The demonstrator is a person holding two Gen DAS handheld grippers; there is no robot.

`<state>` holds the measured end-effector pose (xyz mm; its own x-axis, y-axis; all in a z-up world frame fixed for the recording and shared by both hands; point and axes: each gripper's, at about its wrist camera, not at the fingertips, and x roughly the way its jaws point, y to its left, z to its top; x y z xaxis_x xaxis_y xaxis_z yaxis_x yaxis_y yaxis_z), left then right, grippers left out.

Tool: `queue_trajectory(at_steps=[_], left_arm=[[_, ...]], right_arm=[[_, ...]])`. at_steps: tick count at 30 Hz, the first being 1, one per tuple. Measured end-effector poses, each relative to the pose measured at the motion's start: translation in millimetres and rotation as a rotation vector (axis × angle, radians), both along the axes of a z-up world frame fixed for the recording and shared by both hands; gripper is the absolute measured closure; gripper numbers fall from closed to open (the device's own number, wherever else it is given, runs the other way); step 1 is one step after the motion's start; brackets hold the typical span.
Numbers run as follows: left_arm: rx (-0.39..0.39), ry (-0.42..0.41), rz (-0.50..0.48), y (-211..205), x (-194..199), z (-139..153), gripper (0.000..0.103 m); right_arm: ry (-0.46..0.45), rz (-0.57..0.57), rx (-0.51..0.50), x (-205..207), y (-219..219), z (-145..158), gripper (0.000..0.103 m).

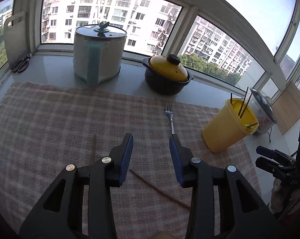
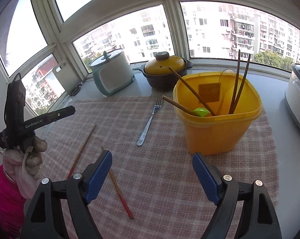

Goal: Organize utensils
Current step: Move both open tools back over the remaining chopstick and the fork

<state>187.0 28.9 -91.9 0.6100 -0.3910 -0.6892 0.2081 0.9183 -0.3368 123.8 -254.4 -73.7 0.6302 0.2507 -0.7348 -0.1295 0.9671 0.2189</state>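
Blue-padded left gripper: jaws stand wide apart and hold nothing, above the checked cloth.
Right gripper: also blue-padded, jaws wide apart, nothing between them.
Pink checked cloth: it covers the pale surface under both grippers.
Two loose wooden chopsticks: one lies just past the right gripper's left finger, the second lies left of it, apart.
Steel fork: flat on the cloth, tines toward the window, between the chopsticks and the tub.
Yellow plastic tub: upright on the cloth, right of the fork; several chopsticks lean inside it.
Far edge: black clay pot with yellow lid and white electric cooker with glass lid, both by the window.
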Motion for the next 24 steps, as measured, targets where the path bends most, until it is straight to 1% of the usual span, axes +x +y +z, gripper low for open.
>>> queue_trajectory(at_steps=[2,6,12,15,18,21,23,24], left_arm=[[-0.003,0.021,0.010,14.0,-3.6,-8.0,0.065],[0.000,0.051,0.035,37.4,-10.6,-24.5,0.065],[-0.022,0.109,0.044,63.8,-17.2,-54.2,0.065],[-0.035,0.146,0.041,70.1,-15.6,-68.5,0.065],[-0.016,0.167,0.035,72.6,-14.2,-81.0,0.065],[-0.037,0.204,0.025,73.1,-12.1,-93.0,0.065],[-0.030,0.214,0.019,72.1,-12.3,-99.0,0.065],[-0.025,0.216,0.013,70.6,-12.6,-101.4,0.065]], right_arm=[[-0.006,-0.004,-0.005,7.2,11.2,-3.2,0.018],[-0.006,0.005,-0.046,24.8,33.8,-9.7,0.018],[0.034,0.005,-0.074,59.6,62.8,-23.5,0.018],[0.072,-0.002,-0.083,78.8,74.4,-34.4,0.018],[0.107,-0.016,-0.112,97.1,84.8,-46.1,0.025],[0.154,-0.025,-0.147,116.7,91.8,-58.5,0.031],[0.184,-0.029,-0.168,128.5,93.4,-66.0,0.040],[0.200,-0.032,-0.177,135.0,94.0,-69.8,0.042]])
